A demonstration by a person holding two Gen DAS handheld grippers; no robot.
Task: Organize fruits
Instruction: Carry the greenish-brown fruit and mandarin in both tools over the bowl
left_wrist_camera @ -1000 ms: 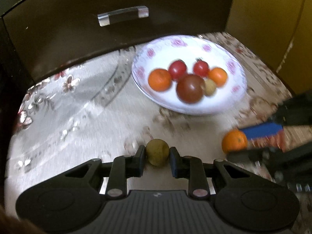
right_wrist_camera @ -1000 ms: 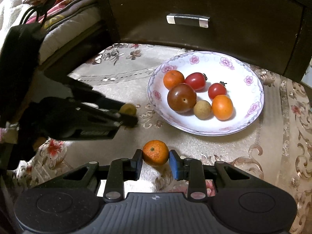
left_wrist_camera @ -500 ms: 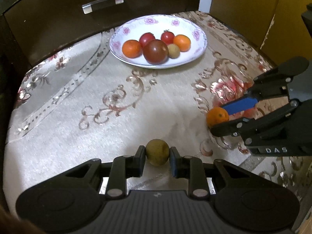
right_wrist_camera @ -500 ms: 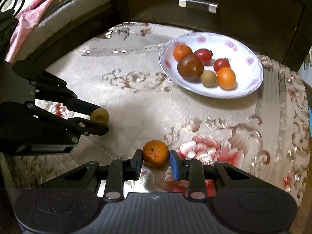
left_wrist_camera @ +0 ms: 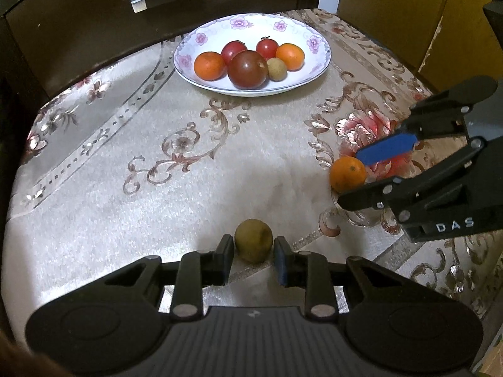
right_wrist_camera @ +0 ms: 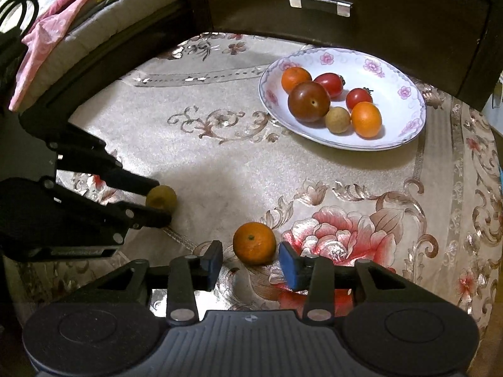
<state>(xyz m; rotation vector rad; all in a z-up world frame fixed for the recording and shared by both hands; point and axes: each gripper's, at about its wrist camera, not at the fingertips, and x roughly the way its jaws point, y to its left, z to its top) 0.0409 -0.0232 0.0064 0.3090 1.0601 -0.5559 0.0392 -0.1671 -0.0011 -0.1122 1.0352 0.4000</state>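
With both fruits set down near the worktop's front edge, my right hand-held gripper (right_wrist_camera: 248,259) has just been opening around the orange (right_wrist_camera: 254,243); my left hand-held gripper (left_wrist_camera: 253,256) stands slightly off the brown fruit (left_wrist_camera: 253,240). Next, I'd back away cleanly.

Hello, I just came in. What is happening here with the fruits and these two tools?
A person works two handheld grippers over a flowered cloth. The left gripper has a brownish-green fruit between its fingers. The right gripper has just been opening, so its small orange sits loose on the cloth between the pads. Six more fruits lie in the flowered plate behind.
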